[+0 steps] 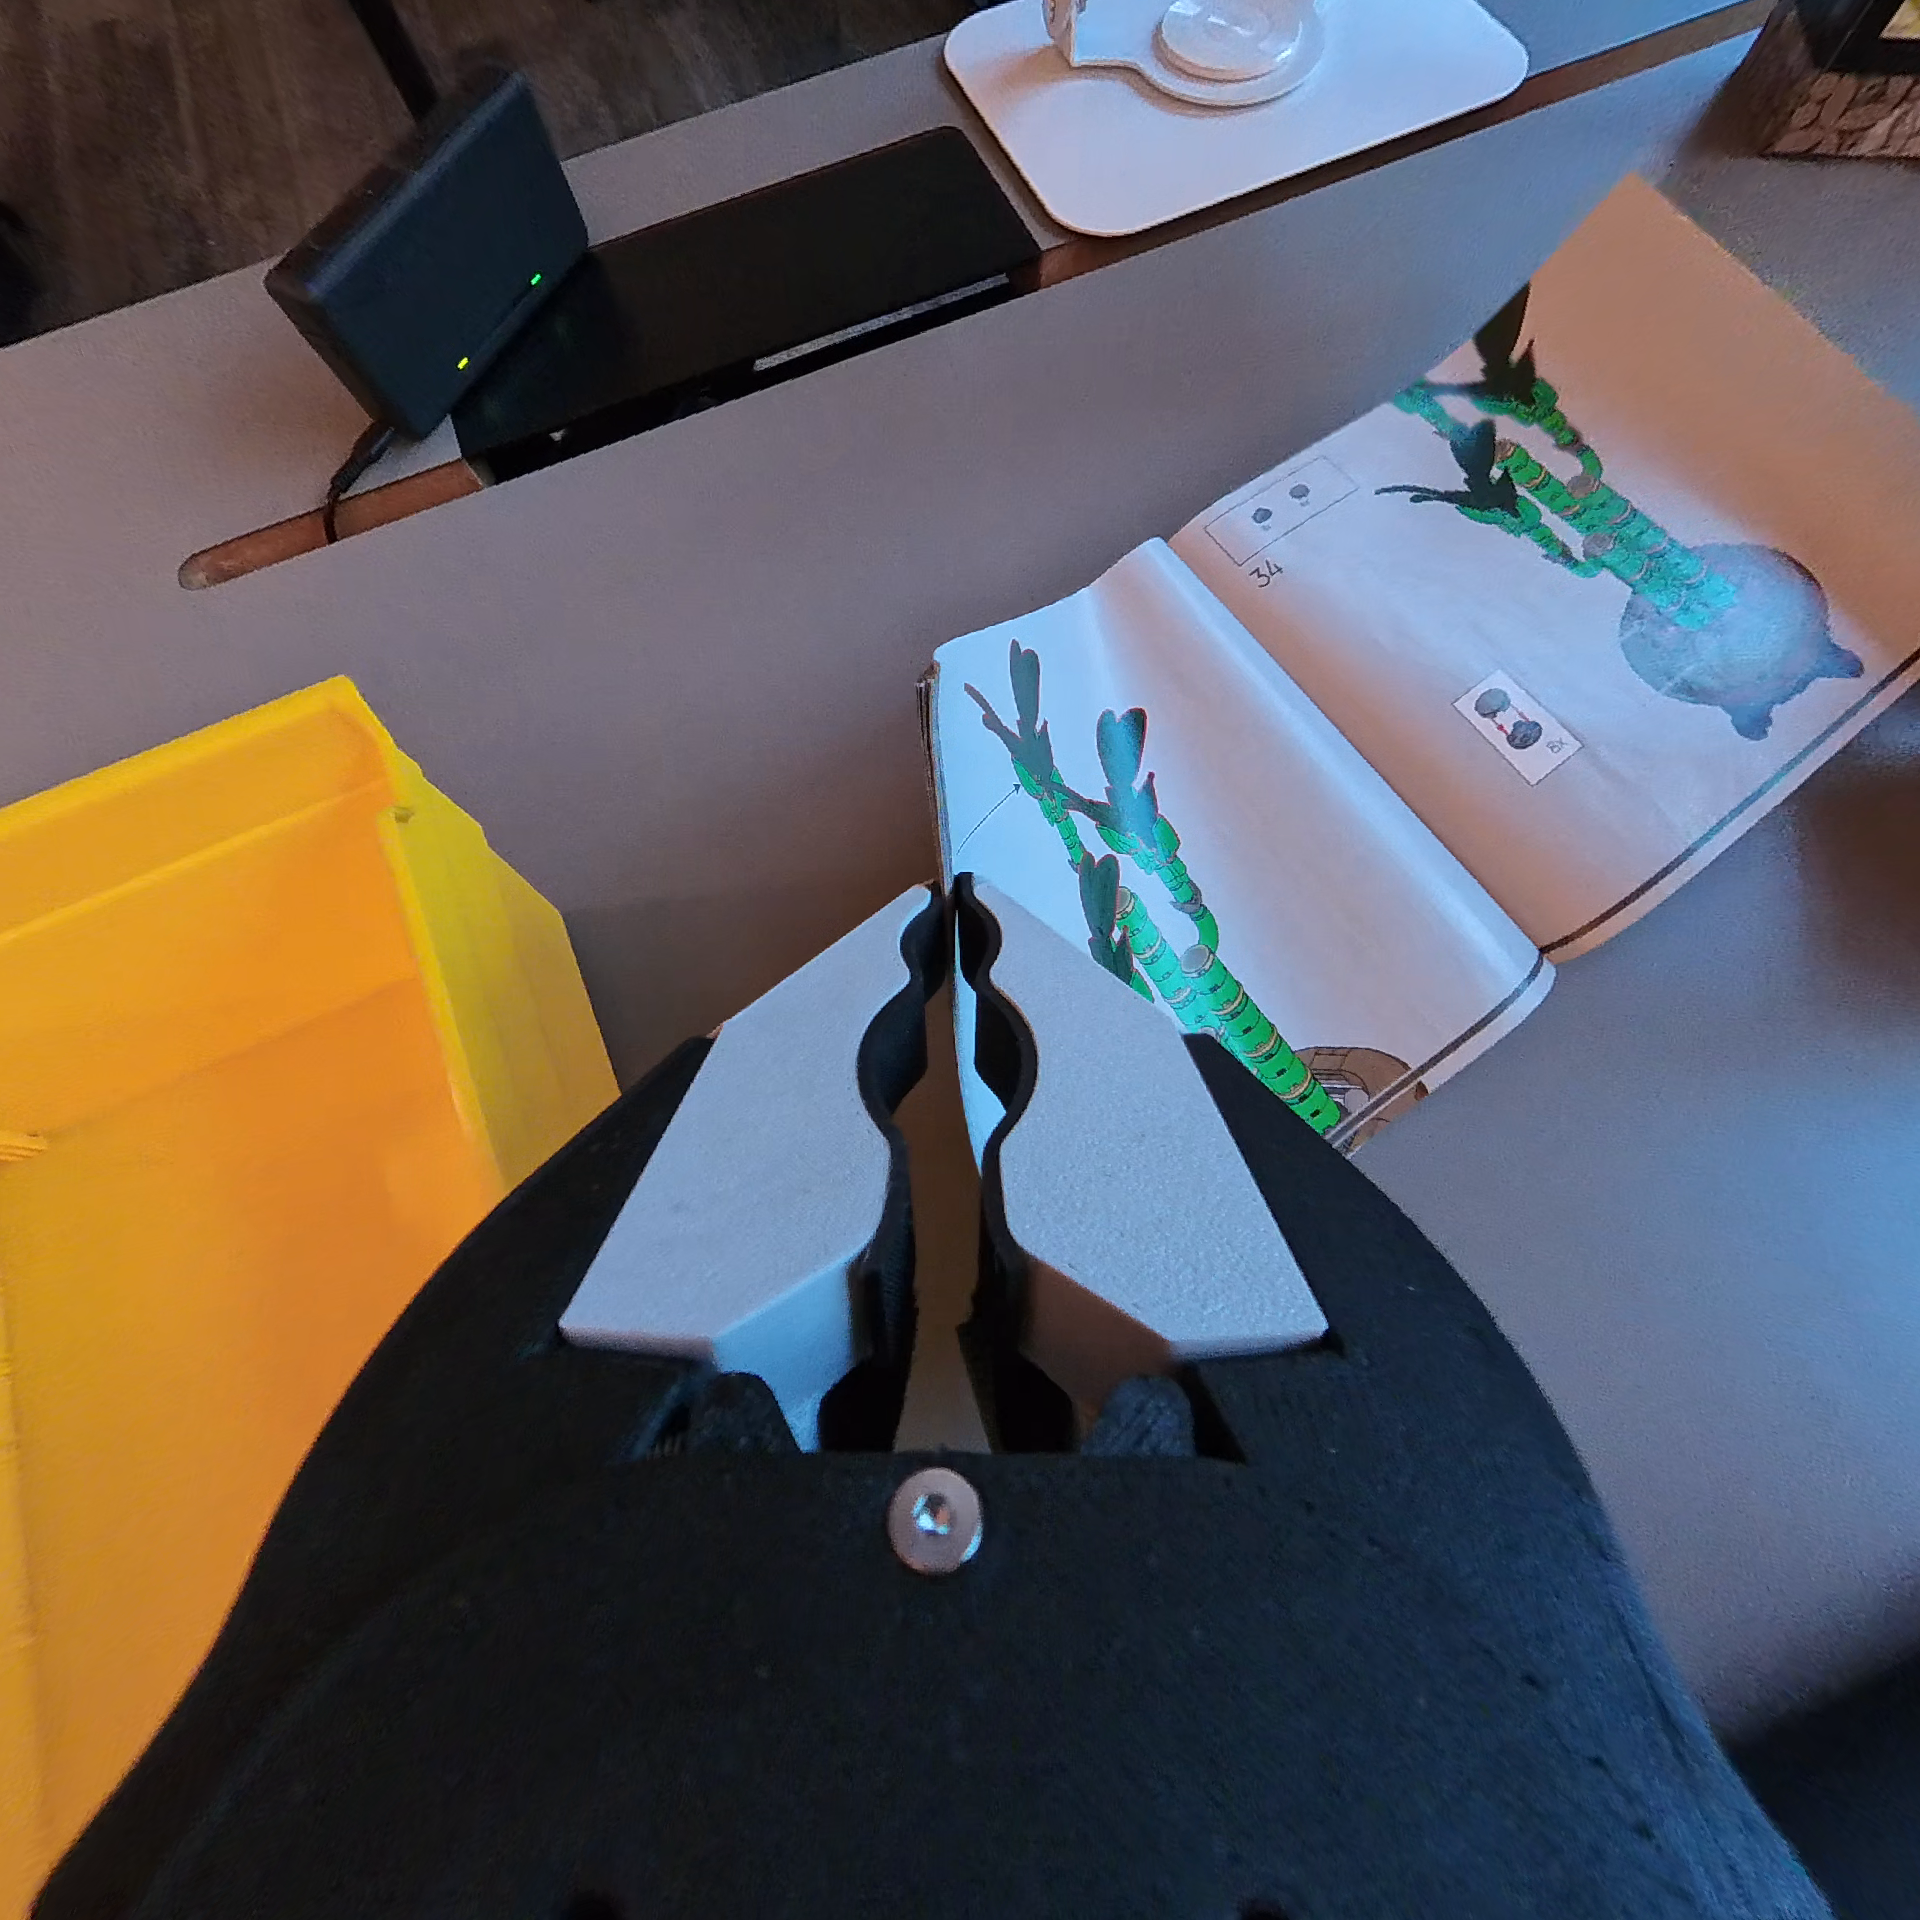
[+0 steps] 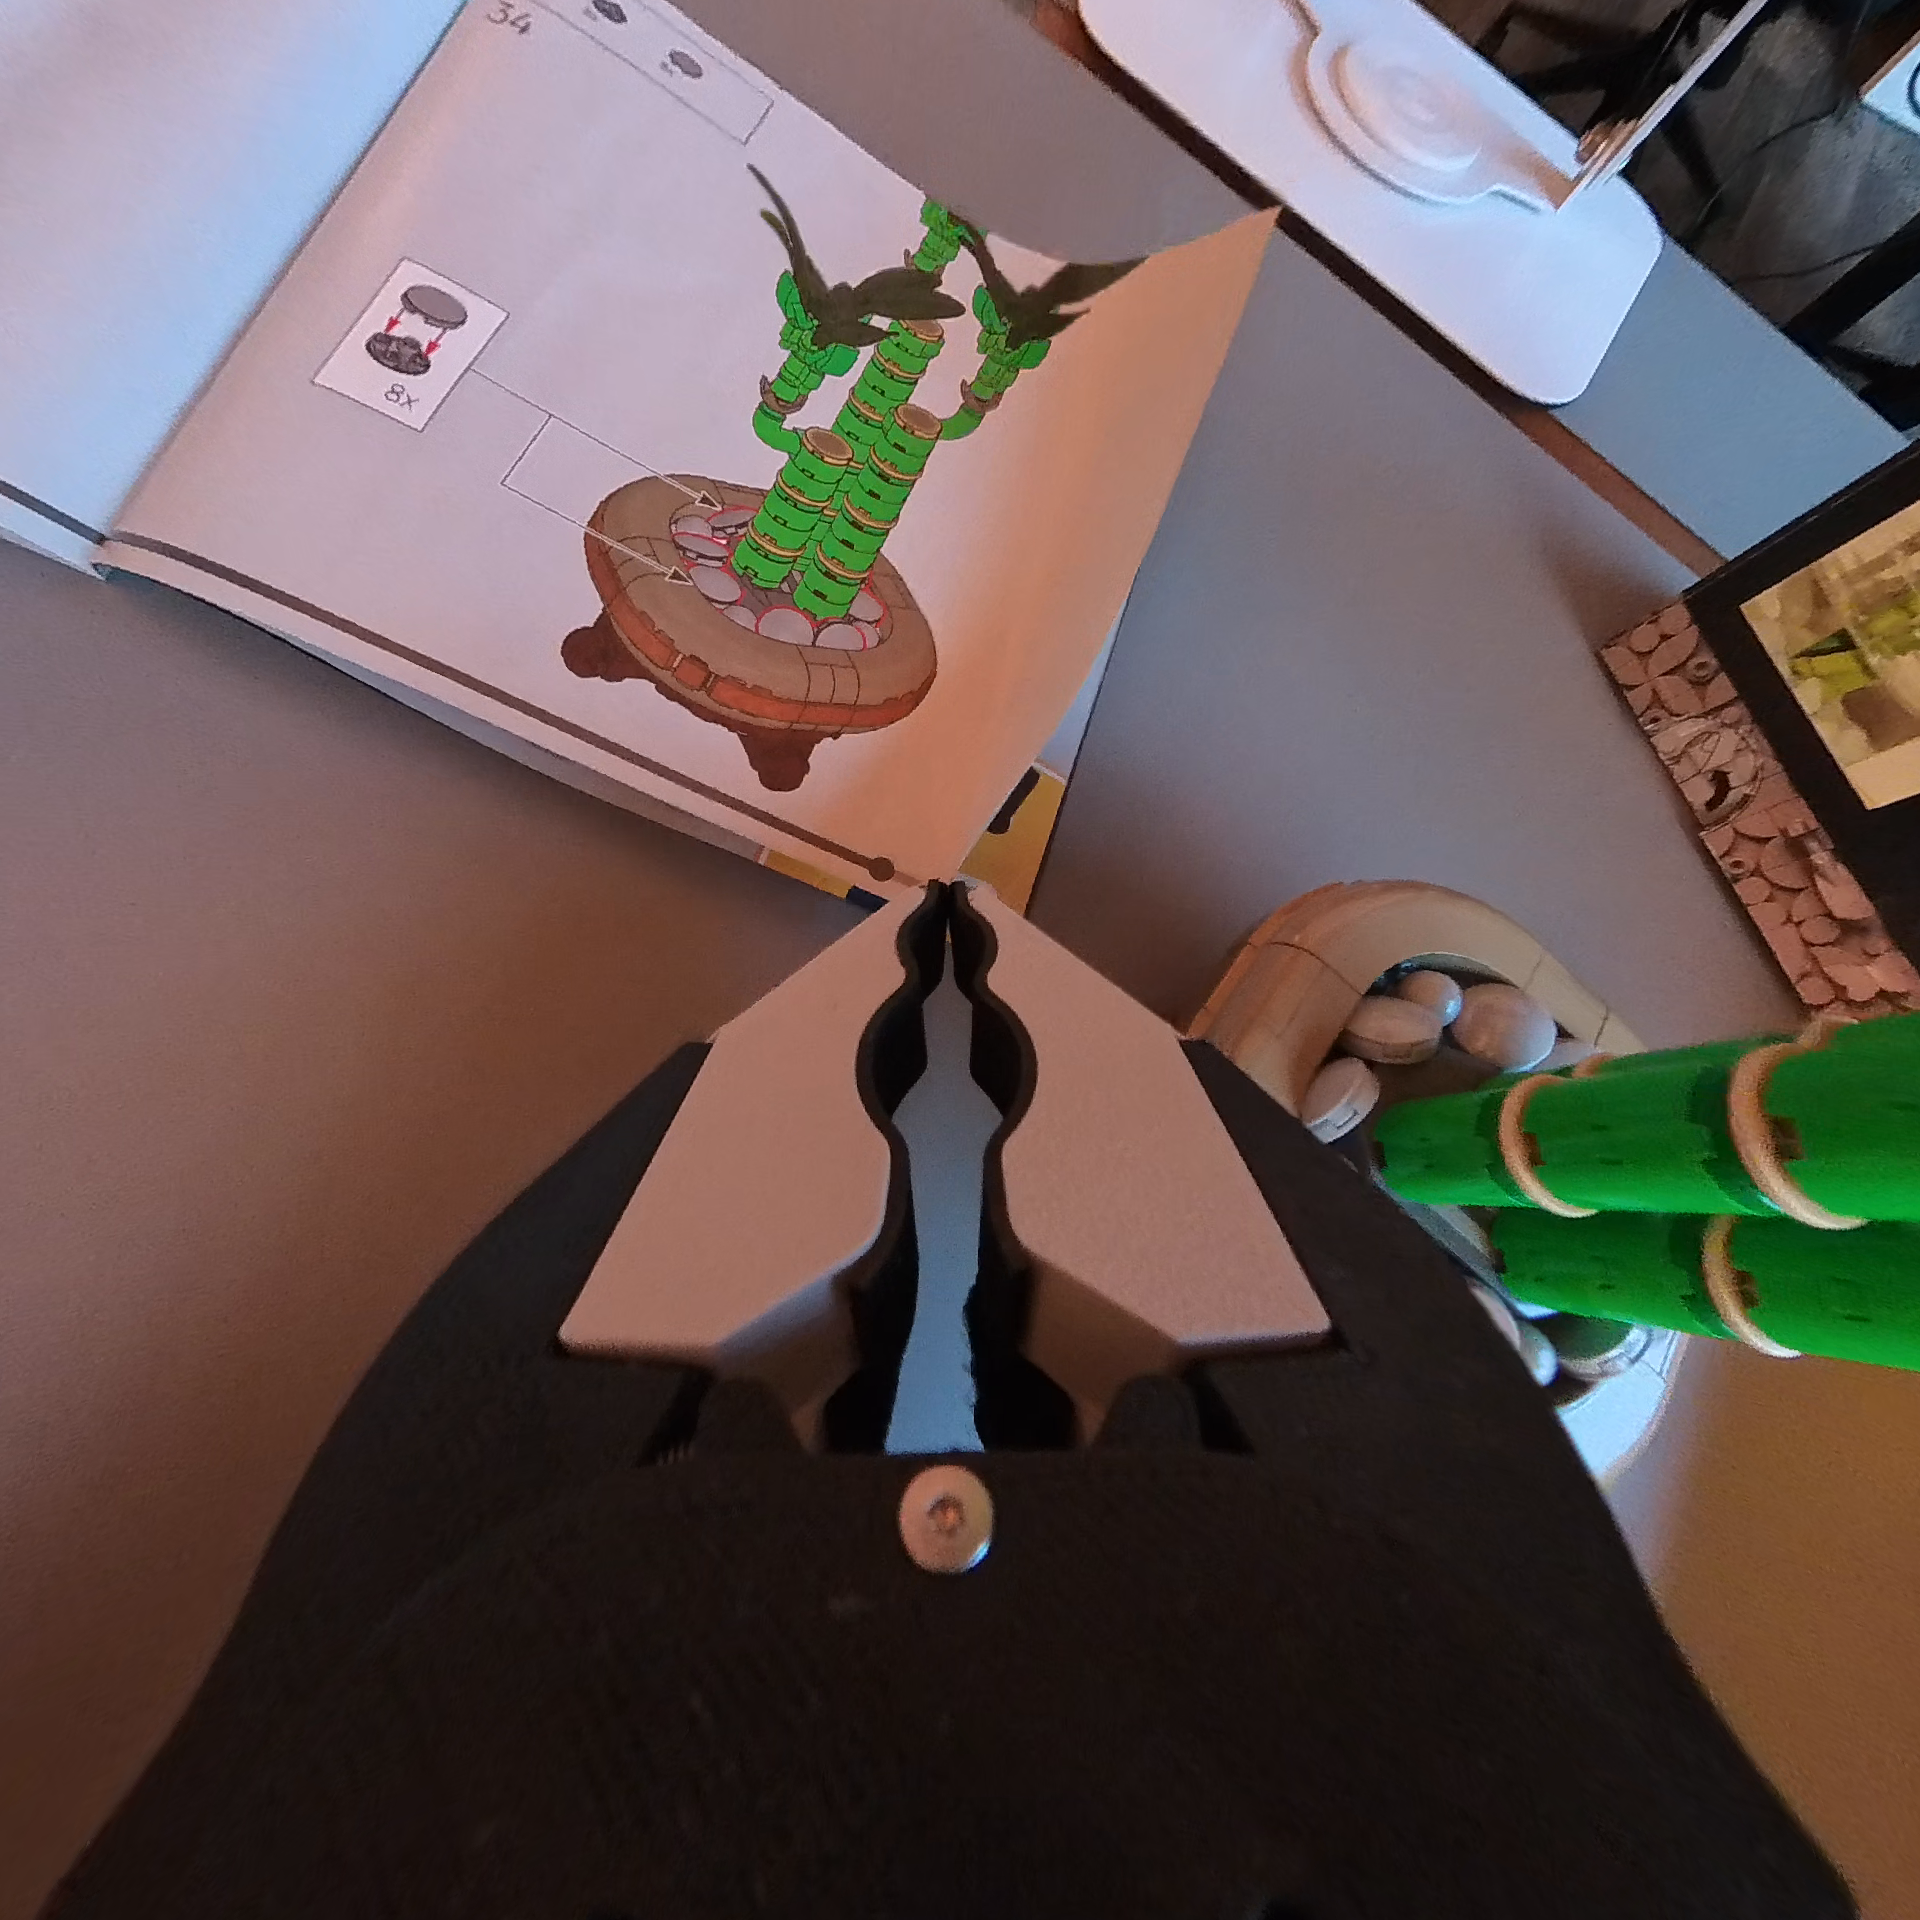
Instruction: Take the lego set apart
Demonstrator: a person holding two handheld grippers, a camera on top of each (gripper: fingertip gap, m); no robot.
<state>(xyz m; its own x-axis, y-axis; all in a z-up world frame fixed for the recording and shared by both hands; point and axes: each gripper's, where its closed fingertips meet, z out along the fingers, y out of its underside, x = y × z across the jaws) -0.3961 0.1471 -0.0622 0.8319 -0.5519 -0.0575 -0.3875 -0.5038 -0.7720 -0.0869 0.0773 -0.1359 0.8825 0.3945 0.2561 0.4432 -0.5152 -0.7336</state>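
Observation:
The lego set stands at the right of the right wrist view: green bamboo stalks (image 2: 1662,1174) with tan rings rise from a tan round pot (image 2: 1340,925) filled with grey round pieces (image 2: 1392,1034). It lies just right of my right gripper (image 2: 949,896). That gripper is shut, its tips on the bottom corner of the raised, curling page of an open instruction booklet (image 2: 582,436). My left gripper (image 1: 954,891) is shut with its tips at the left edge of the booklet (image 1: 1299,790). I cannot tell whether it pinches the paper.
A yellow bin (image 1: 208,1039) stands left of the left gripper. A black box with green lights (image 1: 436,249) and a white tray (image 1: 1247,125) sit at the back. A black set box (image 2: 1818,665) stands at the right, behind the pot. About 35 cm separates my left fingertips from my right. The right tips stand about 6 cm off the tan round pot (image 2: 1340,925).

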